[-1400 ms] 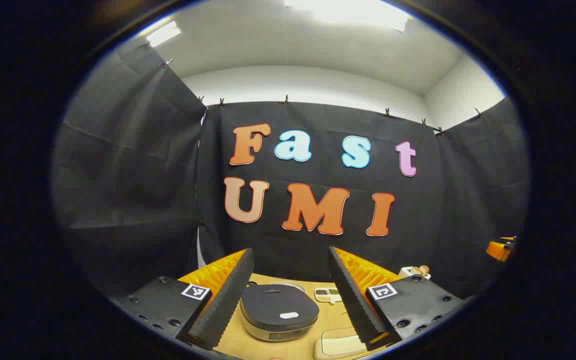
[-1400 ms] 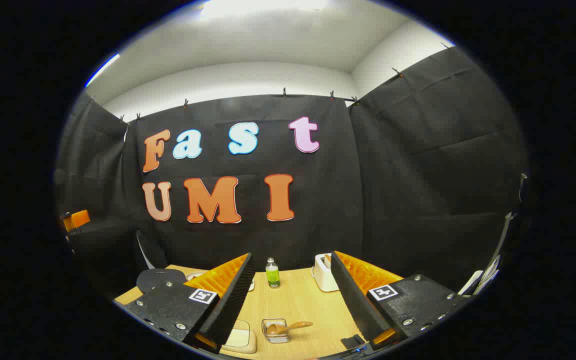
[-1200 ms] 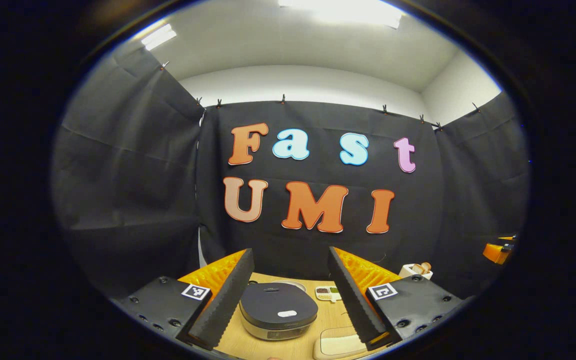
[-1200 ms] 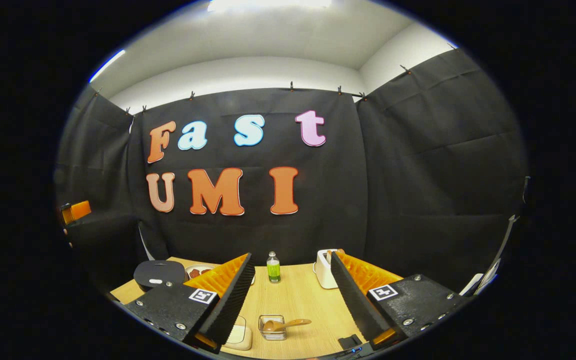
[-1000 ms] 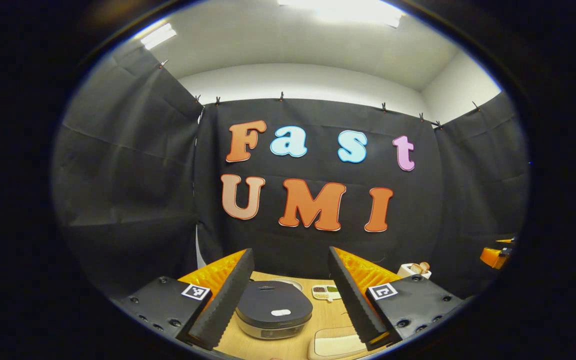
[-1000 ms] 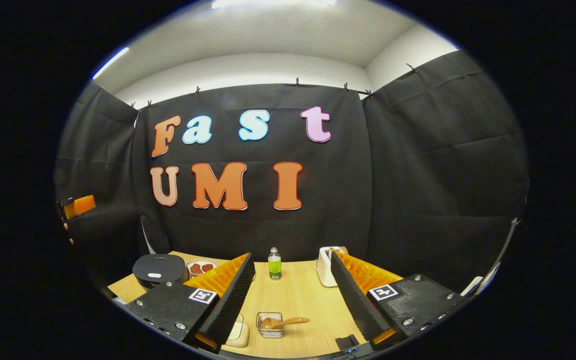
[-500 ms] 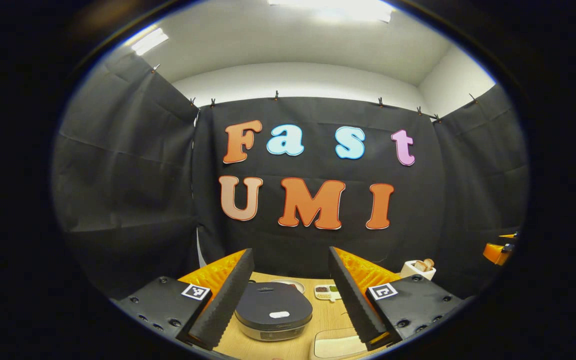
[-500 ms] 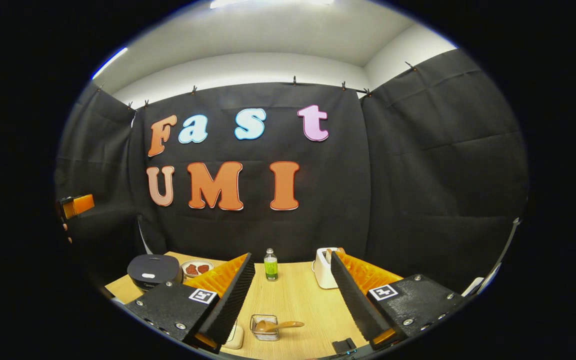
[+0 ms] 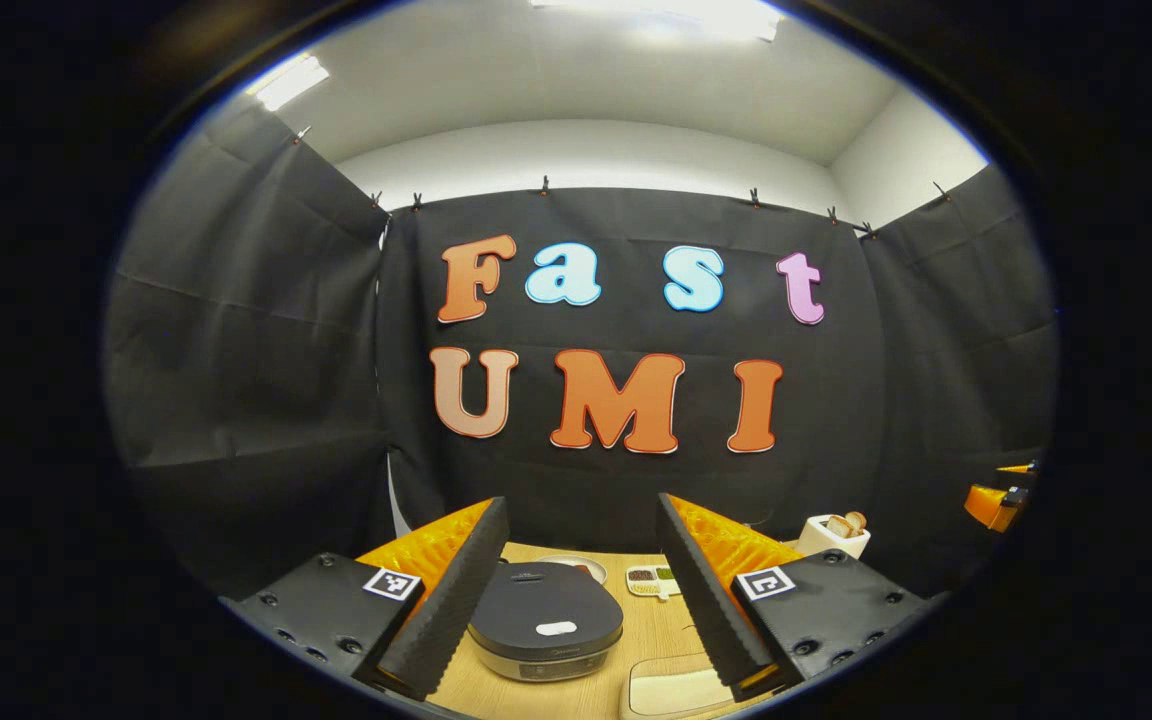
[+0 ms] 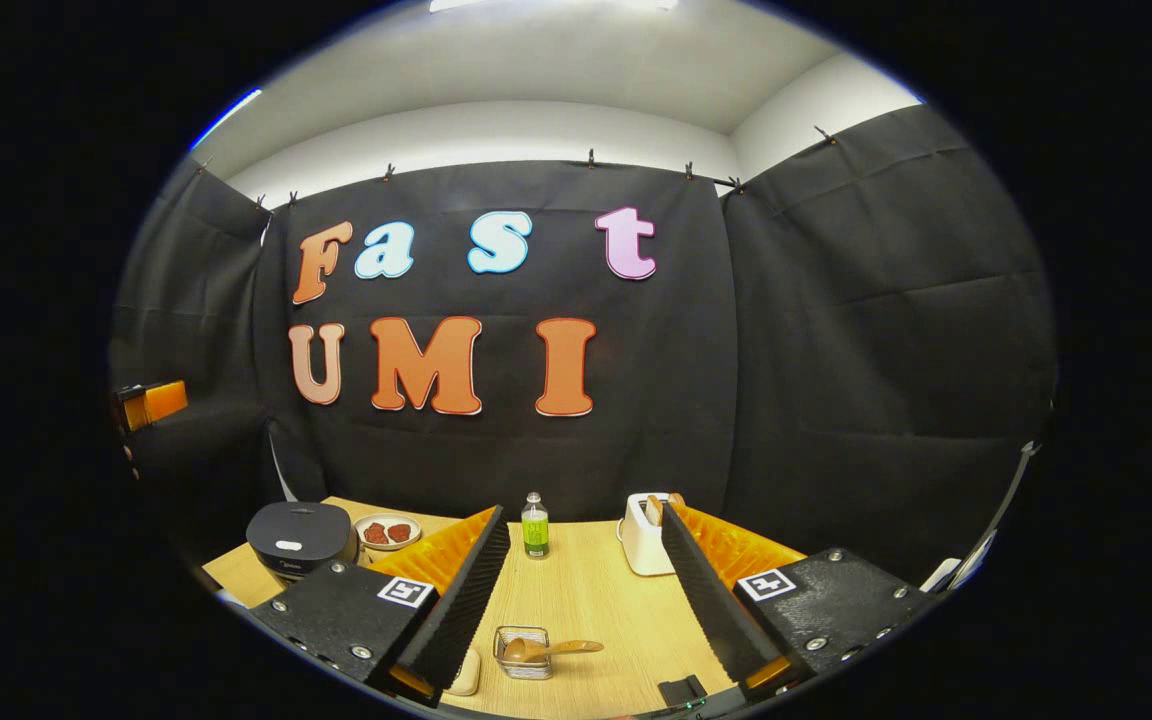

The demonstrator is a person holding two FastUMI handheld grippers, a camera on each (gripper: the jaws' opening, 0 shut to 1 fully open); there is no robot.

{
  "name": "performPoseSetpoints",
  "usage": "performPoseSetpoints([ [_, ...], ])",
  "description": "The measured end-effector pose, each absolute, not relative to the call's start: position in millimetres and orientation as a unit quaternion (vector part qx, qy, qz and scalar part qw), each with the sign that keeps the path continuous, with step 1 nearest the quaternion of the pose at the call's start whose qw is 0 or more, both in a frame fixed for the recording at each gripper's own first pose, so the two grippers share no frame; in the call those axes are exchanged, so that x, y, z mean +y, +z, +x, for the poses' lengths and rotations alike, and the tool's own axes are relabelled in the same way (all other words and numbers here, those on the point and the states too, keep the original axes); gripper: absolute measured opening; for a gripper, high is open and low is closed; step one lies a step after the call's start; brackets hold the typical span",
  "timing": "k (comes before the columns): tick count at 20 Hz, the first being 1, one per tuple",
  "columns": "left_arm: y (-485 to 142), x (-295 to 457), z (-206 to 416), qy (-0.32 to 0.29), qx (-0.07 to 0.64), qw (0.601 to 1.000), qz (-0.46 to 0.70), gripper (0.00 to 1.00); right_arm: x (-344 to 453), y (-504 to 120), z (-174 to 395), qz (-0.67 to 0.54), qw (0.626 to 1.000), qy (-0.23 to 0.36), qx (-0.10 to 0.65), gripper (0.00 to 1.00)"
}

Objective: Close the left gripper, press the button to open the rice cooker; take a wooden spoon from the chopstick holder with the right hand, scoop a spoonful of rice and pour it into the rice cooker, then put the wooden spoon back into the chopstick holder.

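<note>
The rice cooker (image 9: pixel 546 620) has a dark lid, shut, with a white button (image 9: pixel 556 628) near its front. In the left gripper view it stands on the wooden table just beyond and between the fingers of my left gripper (image 9: pixel 578 505), which is open and holds nothing. In the right gripper view the rice cooker (image 10: pixel 298 540) is at the table's far left. A wooden spoon (image 10: pixel 551 648) lies in a small clear holder (image 10: pixel 524 655), low between the fingers of my open, empty right gripper (image 10: pixel 581 510).
A plate (image 10: pixel 386 530) of red food sits beside the cooker. A green bottle (image 10: pixel 534 530) and a white toaster (image 10: pixel 648 525) stand at the back. A cream tray (image 9: pixel 681 690) lies right of the cooker, a small sectioned dish (image 9: pixel 654 580) behind. The wooden table (image 10: pixel 596 600) ends near me.
Both views have tipped slightly downward, so more of the table shows. In the right gripper view the cooker and plate have come further into sight at the left. Both grippers have stayed open.
</note>
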State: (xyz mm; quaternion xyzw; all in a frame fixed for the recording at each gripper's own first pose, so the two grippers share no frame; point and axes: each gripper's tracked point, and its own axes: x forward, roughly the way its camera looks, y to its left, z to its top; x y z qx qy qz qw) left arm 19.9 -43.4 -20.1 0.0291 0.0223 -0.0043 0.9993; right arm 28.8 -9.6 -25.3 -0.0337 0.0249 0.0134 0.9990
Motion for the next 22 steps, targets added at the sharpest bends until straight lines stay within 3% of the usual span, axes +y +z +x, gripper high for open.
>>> performPoseSetpoints([
  [1, -20.1, -41.6, 20.1, -0.007, 0.023, 0.999, 0.031, 0.97, -8.7, -25.2, 28.9, -0.034, 0.999, 0.014, 0.025, 0.95],
  [6, -19.8, -43.1, 17.0, -0.022, 0.025, 0.999, 0.037, 0.71, -2.8, -25.9, 28.5, -0.032, 0.999, 0.017, 0.027, 0.95],
  [7, -16.8, -39.1, 16.1, -0.018, 0.021, 0.999, 0.038, 0.72, -3.0, -25.3, 29.1, -0.033, 0.999, 0.017, 0.026, 0.95],
  [10, -15.5, -34.1, 14.3, -0.013, 0.02, 0.999, 0.047, 0.09, -1.1, -26.4, 27.6, -0.036, 0.999, 0.016, 0.028, 0.95],
  [13, -33.5, -26.9, 17.5, -0.015, 0.035, 0.998, 0.054, 0.09, -1.3, -27.9, 27.8, -0.037, 0.999, 0.013, 0.03, 0.95],
  [15, -44.3, -35.0, 22.8, -0.027, 0.051, 0.997, 0.047, 0.0, -0.6, -28.1, 27.0, -0.035, 0.999, 0.013, 0.032, 0.95],
  [16, -55.2, -34.9, 27.5, -0.032, 0.063, 0.996, 0.049, 0.04, -0.8, -28.3, 26.7, -0.035, 0.999, 0.012, 0.033, 0.95],
  [20, -106.2, -37.5, 49.7, -0.046, 0.112, 0.992, 0.039, 0.0, -3.0, -29.5, 25.4, -0.039, 0.999, 0.005, 0.037, 0.95],
  [21, -119.1, -37.5, 56.4, -0.048, 0.124, 0.99, 0.035, 0.04, -4.3, -29.4, 24.9, -0.041, 0.998, 0.003, 0.037, 0.95],
  [22, -132.7, -37.9, 62.1, -0.052, 0.137, 0.989, 0.032, 0.0, -5.1, -29.4, 25.0, -0.042, 0.998, 0.001, 0.038, 0.95],
])
